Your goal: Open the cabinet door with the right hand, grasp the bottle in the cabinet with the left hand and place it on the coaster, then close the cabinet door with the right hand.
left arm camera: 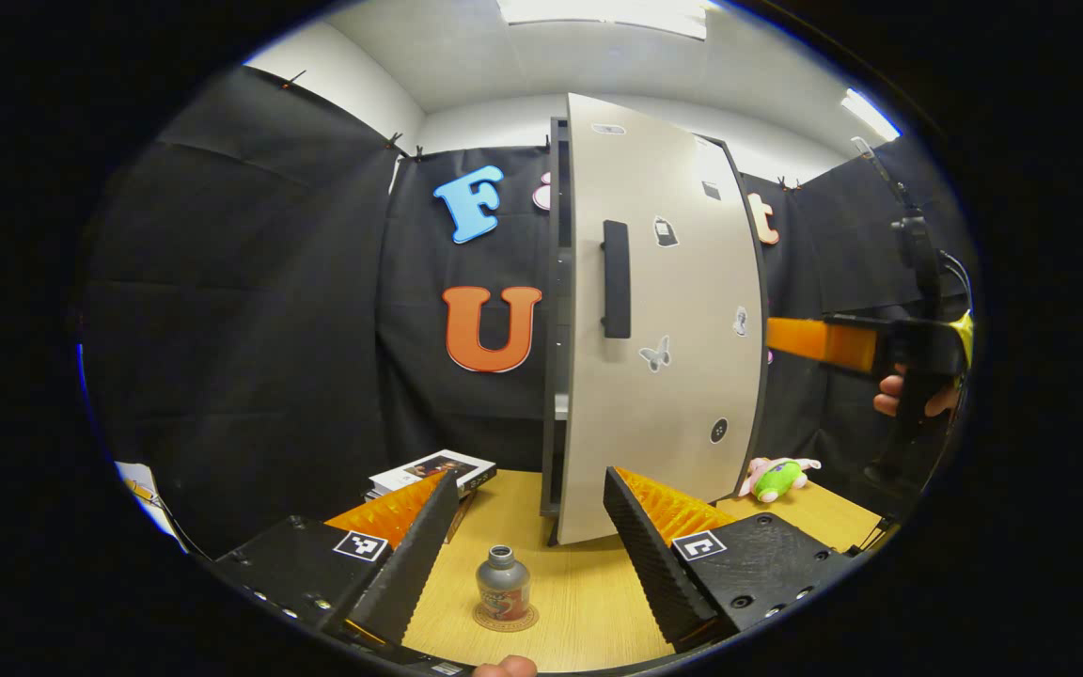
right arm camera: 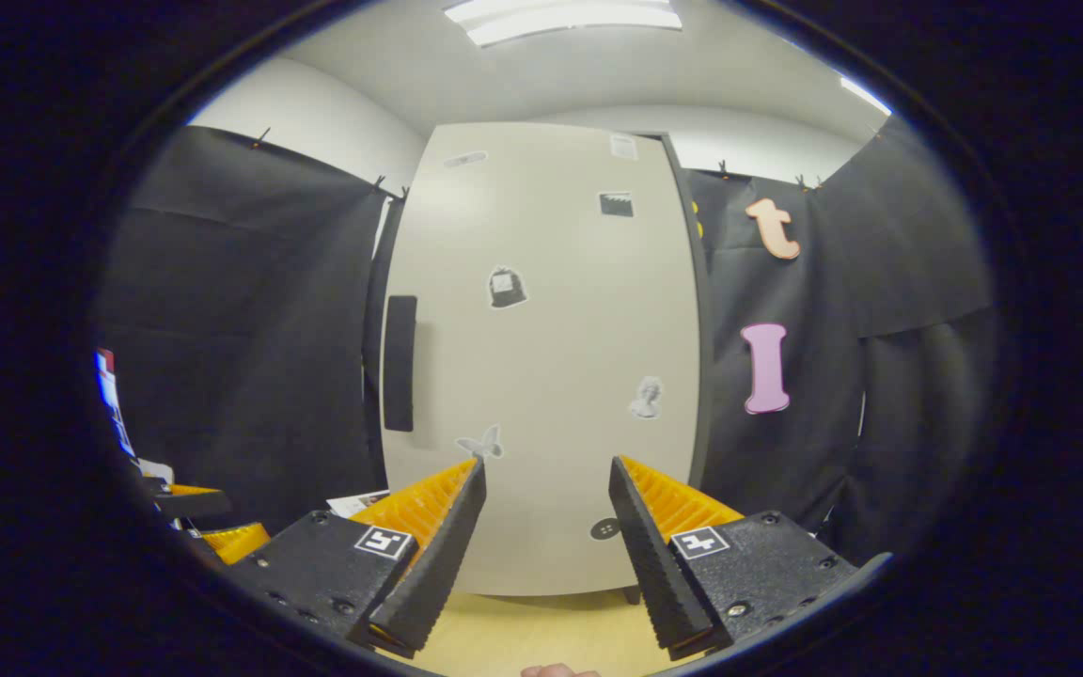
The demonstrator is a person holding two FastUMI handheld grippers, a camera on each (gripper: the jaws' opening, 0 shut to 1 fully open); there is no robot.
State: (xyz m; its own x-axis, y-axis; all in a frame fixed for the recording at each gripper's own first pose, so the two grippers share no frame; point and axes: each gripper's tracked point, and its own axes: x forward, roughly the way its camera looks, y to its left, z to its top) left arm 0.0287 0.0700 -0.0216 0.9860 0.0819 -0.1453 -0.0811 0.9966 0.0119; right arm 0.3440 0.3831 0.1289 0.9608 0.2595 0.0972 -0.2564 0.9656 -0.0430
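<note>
A small silver bottle [left arm camera: 502, 583] stands upright on a round coaster [left arm camera: 508, 619] on the wooden table, between and below my left gripper's [left arm camera: 530, 473] open fingers, untouched by them. Behind it stands the cabinet; its pale door [left arm camera: 664, 338] with a dark handle [left arm camera: 615, 279] is slightly ajar, leaving a narrow dark gap at its left edge. The right gripper [left arm camera: 814, 340], held by a hand [left arm camera: 901, 395], reaches toward the door's right side. In the right gripper view the door [right arm camera: 551, 329] and its handle [right arm camera: 400, 362] are close ahead, and my right gripper [right arm camera: 546, 463] is open with nothing in it.
A stack of books [left arm camera: 433, 468] lies on the table [left arm camera: 598, 602] left of the cabinet. A pink and green plush toy [left arm camera: 776, 477] lies to its right. The left gripper [right arm camera: 194, 508] shows at the far left of the right gripper view.
</note>
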